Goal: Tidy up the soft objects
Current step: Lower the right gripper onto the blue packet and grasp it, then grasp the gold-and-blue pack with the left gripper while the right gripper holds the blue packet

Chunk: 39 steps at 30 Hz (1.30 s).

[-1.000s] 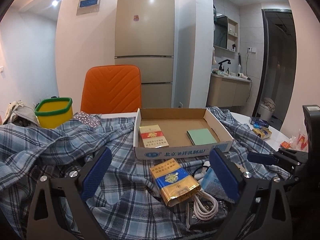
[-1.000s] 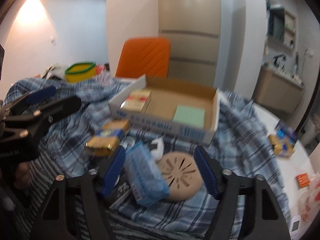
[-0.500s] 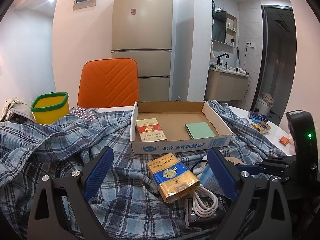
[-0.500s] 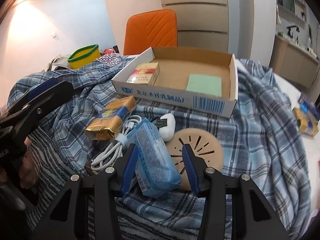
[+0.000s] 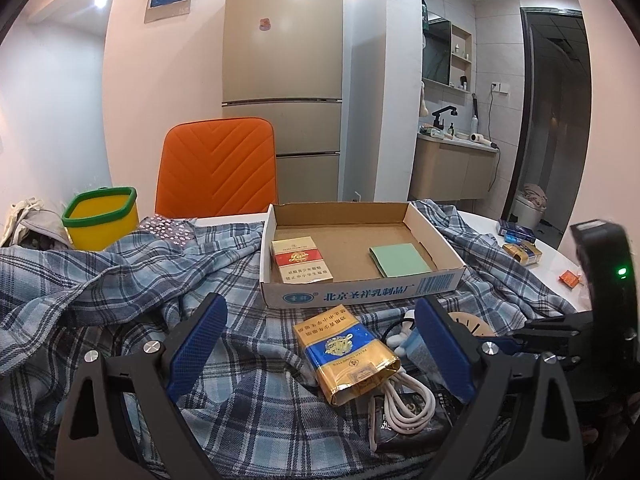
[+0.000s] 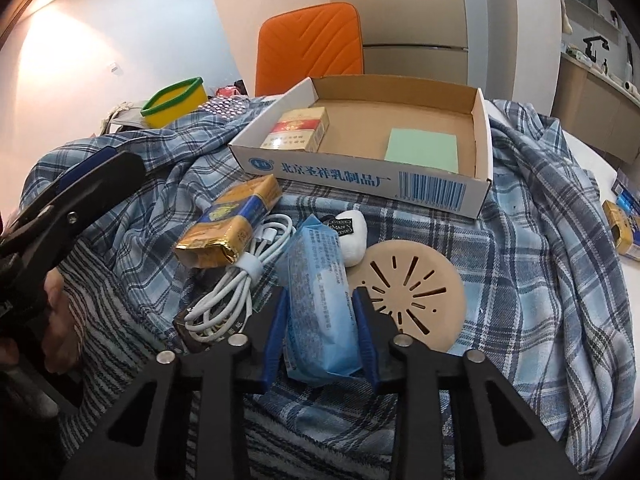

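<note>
My right gripper (image 6: 322, 320) is shut on a light blue tissue pack (image 6: 320, 292) that lies on the plaid cloth (image 6: 540, 240). Beside the pack lie a white coiled cable (image 6: 240, 280), a gold-and-blue cigarette pack (image 6: 232, 220), a white soft lump (image 6: 354, 236) and a beige slotted disc (image 6: 412, 296). The open cardboard box (image 6: 360, 172) behind them holds a red-and-gold cigarette pack (image 6: 298, 132) and a green pad (image 6: 422, 150). My left gripper (image 5: 320, 344) is open above the cloth, with the gold-and-blue pack (image 5: 346, 352) between its fingers.
A yellow bin with a green rim (image 5: 102, 222) stands at the far left, an orange chair (image 5: 218, 168) behind the table. Small packs (image 5: 520, 246) lie on the white table at the right. A dark packet (image 5: 408, 424) lies under the cable.
My right gripper moved forward and down, and its jaws closed from wide open onto the tissue pack. My left gripper shifted slightly and stayed open.
</note>
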Motion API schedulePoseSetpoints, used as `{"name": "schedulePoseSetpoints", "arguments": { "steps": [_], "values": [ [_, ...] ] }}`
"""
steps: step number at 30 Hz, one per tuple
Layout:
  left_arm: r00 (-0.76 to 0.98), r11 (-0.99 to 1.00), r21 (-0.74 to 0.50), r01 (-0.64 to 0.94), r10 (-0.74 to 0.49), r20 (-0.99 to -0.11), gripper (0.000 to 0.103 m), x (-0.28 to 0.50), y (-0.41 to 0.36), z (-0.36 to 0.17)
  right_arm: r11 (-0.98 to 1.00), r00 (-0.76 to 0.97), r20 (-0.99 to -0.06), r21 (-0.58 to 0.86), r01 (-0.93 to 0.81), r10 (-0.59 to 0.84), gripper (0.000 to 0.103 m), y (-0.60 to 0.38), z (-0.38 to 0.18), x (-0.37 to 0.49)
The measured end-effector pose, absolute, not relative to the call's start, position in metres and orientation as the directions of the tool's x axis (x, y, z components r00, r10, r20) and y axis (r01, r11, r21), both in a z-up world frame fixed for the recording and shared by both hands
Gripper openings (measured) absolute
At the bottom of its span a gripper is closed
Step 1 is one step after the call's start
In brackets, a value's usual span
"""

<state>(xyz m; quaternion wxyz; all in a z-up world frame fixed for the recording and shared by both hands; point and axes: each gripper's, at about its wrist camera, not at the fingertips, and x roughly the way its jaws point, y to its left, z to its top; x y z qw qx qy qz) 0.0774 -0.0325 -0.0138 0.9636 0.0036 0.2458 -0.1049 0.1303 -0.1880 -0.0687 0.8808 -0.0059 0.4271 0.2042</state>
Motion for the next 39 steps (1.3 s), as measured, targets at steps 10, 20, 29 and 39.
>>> {"name": "schedulePoseSetpoints", "arguments": {
  "steps": [10, 20, 29, 39],
  "values": [
    [0.863, 0.978, -0.036, 0.204, -0.197, -0.466, 0.094, 0.077, -0.031, -0.013, 0.894, 0.562, -0.728, 0.158, -0.419, 0.392, 0.03, -0.182, -0.06, 0.119],
    [0.858, 0.978, -0.036, 0.207, -0.199, -0.473, 0.094, 0.078, -0.031, -0.014, 0.882, 0.527, -0.745, 0.175, -0.437, 0.409, 0.024, -0.177, -0.067, 0.122],
    [0.822, 0.969, -0.053, 0.242, -0.234, -0.519, 0.09, 0.085, -0.034, -0.019, 0.921, 0.714, -0.605, 0.093, -0.378, 0.353, 0.022, -0.189, -0.039, 0.098],
    [0.672, 0.937, -0.145, 0.319, -0.331, -0.663, 0.081, 0.112, -0.043, -0.044, 0.957, 0.828, -0.503, -0.007, -0.29, 0.247, 0.022, -0.191, -0.021, 0.082]
  ]
}}
